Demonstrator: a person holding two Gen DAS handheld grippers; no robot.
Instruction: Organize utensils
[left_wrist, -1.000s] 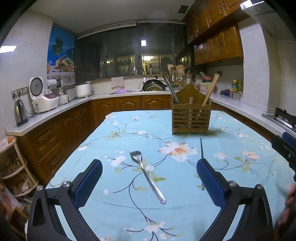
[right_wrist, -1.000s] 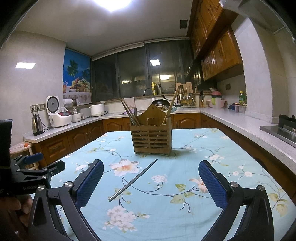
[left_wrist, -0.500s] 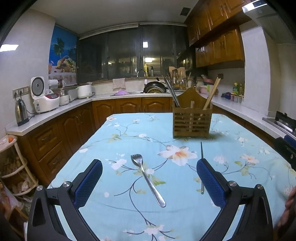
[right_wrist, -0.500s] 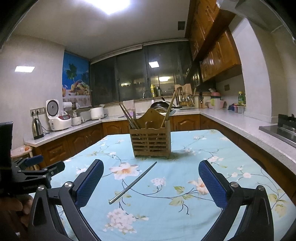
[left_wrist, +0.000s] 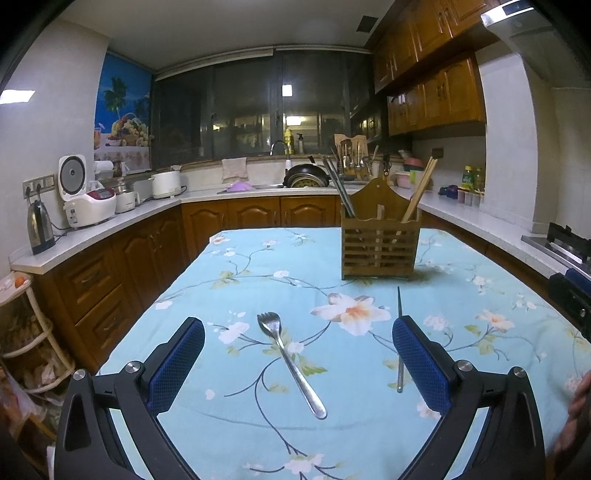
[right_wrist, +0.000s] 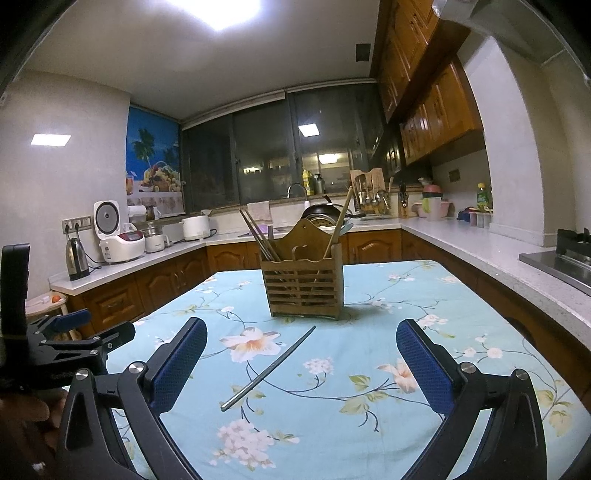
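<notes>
A metal fork (left_wrist: 290, 360) lies on the floral blue tablecloth (left_wrist: 258, 280), tines away from me, between the blue pads of my open, empty left gripper (left_wrist: 295, 354). A single metal chopstick (left_wrist: 399, 339) lies just inside the right pad; it also shows in the right wrist view (right_wrist: 269, 367), between the pads of my open, empty right gripper (right_wrist: 301, 360). A wooden slatted utensil holder (left_wrist: 380, 236) stands farther back with metal chopsticks in its left side and wooden ones in its right; it also shows in the right wrist view (right_wrist: 303, 282).
The table is ringed by kitchen counters (left_wrist: 122, 221) with a kettle (left_wrist: 40, 227), a rice cooker (left_wrist: 86, 201) and a sink area. A stove (right_wrist: 565, 258) is at the right. The left gripper (right_wrist: 66, 343) shows at the left edge of the right wrist view.
Both views have tilted slightly upward; the holder, fork and chopstick sit a little lower in frame. Nothing on the table has moved and both grippers stay open.
</notes>
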